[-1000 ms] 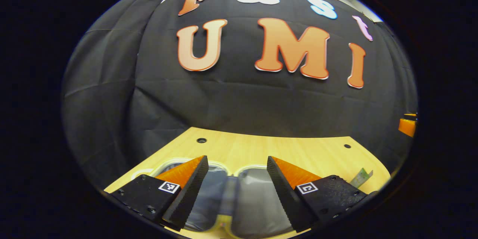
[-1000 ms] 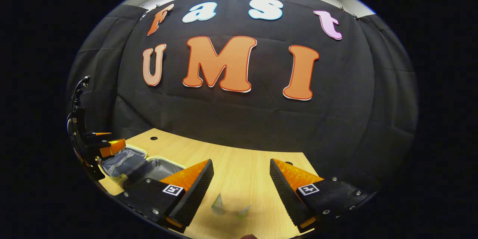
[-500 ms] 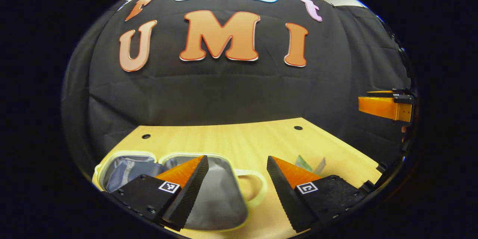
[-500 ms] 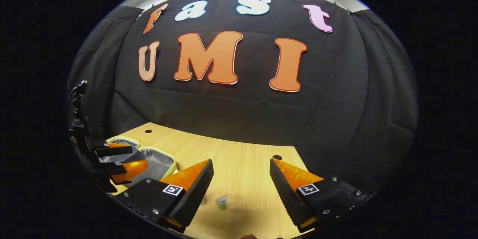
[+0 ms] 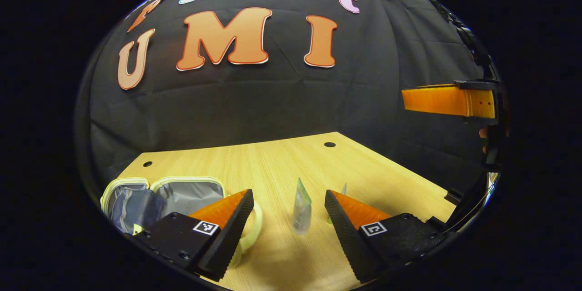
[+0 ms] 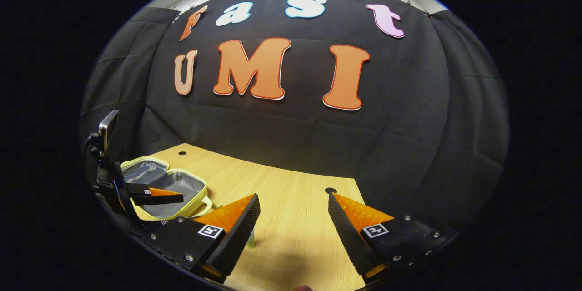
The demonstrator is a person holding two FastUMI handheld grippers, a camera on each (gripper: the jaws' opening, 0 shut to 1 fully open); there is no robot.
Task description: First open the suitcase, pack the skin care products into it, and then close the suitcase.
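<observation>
The suitcase (image 5: 166, 195), a small pale-rimmed case with a grey lining, lay open flat on the table (image 5: 282, 163) with nothing visible inside, so the packing step looked to be the one in hand. To the right of the suitcase, and apart from it, a skin care tube (image 5: 301, 211) stood upright, its long axis vertical and its crimped end up. The left gripper (image 5: 288, 229) hovered with its fingers spread apart and empty, and the tube sat straight ahead in the gap between them, just beyond the tips. A second small tube (image 5: 344, 189) peeked out past the first one, farther from the suitcase. The right gripper (image 6: 293, 232) was also spread apart and empty, held farther right of the suitcase. The left gripper seemed the nearer, needing only a short advance before closing across the tube's width.
</observation>
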